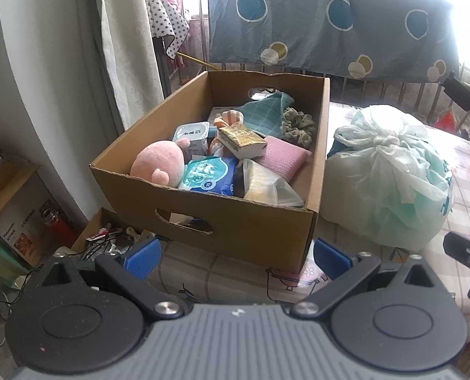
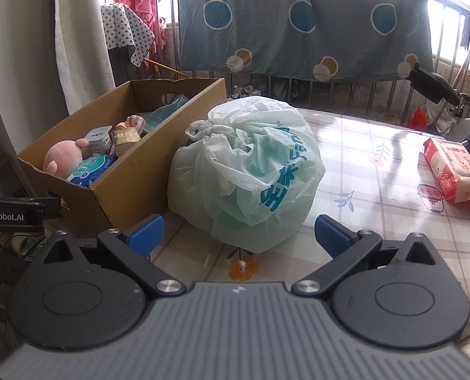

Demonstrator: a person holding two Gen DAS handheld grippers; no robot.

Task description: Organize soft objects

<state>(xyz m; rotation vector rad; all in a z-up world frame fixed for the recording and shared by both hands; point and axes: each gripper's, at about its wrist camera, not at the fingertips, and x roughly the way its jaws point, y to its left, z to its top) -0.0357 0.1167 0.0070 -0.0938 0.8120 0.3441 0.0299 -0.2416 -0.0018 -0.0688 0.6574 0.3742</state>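
An open cardboard box [image 1: 250,228] stands on the table and holds a pink plush toy [image 1: 159,164], a blue wipes pack [image 1: 209,174], a tissue pack [image 1: 241,141], a pink cloth [image 1: 282,156], a teal cloth [image 1: 263,110] and a scrunchie [image 1: 298,123]. A knotted pale green plastic bag [image 2: 247,171] sits right of the box [image 2: 133,177]; the bag also shows in the left wrist view [image 1: 387,177]. My left gripper [image 1: 236,258] is open and empty in front of the box. My right gripper [image 2: 238,232] is open and empty in front of the bag.
A red and white wipes pack [image 2: 453,167] lies at the table's right edge. The table has a glossy checked cover [image 2: 377,215]. A spotted grey sheet [image 2: 298,25] hangs on a railing behind. Boxes and cables [image 1: 19,221] clutter the floor at left.
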